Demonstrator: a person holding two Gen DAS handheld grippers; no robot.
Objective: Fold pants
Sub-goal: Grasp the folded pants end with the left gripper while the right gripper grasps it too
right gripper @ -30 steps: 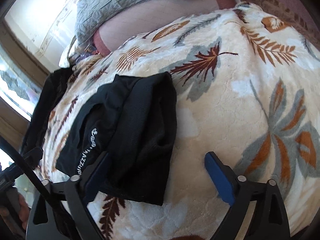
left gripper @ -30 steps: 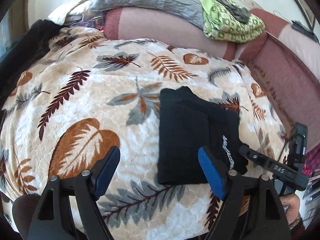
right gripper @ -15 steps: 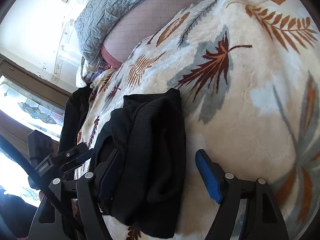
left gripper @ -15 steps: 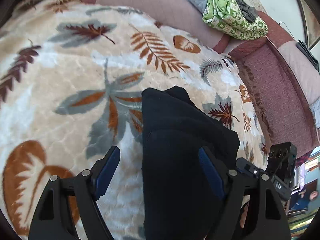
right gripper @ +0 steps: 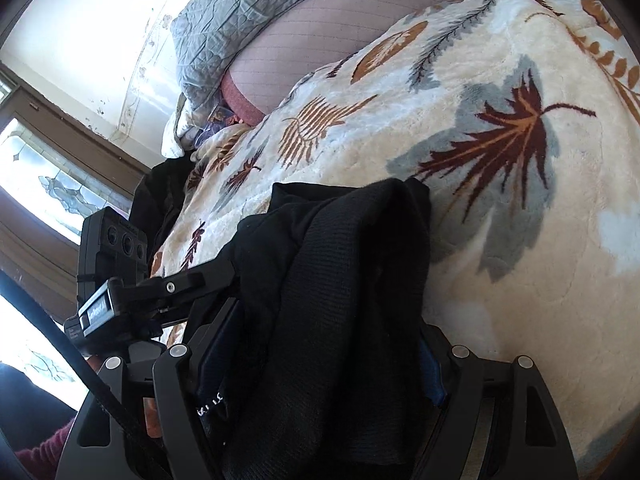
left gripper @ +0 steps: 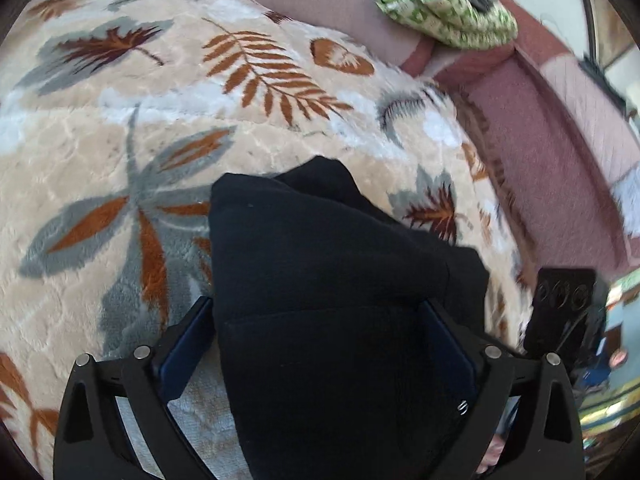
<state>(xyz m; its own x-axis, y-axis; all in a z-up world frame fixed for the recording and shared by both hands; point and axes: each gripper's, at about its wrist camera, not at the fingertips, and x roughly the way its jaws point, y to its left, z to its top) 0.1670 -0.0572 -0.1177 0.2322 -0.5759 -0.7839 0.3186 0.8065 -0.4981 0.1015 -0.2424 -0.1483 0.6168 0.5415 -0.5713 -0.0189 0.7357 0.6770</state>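
Folded black pants lie on a cream blanket with a leaf print. My left gripper points down over their near end. Its jaws are opening and straddle the bundle, whose fabric fills the gap between the blue pads. In the right wrist view the same pants lie between the fingers of my right gripper. Cloth spreads across both pads and hides part of them, but I see no squeeze on the bundle. The right gripper's camera block shows at the right edge of the left view.
The blanket covers a maroon sofa. A green patterned cloth and a grey quilted pillow rest on the sofa back. A dark garment lies at the blanket's far left, below a window.
Both grippers moved forward and down onto the pants, which now sit between each pair of fingers. The left jaws spread wider. The right jaws narrowed a little.
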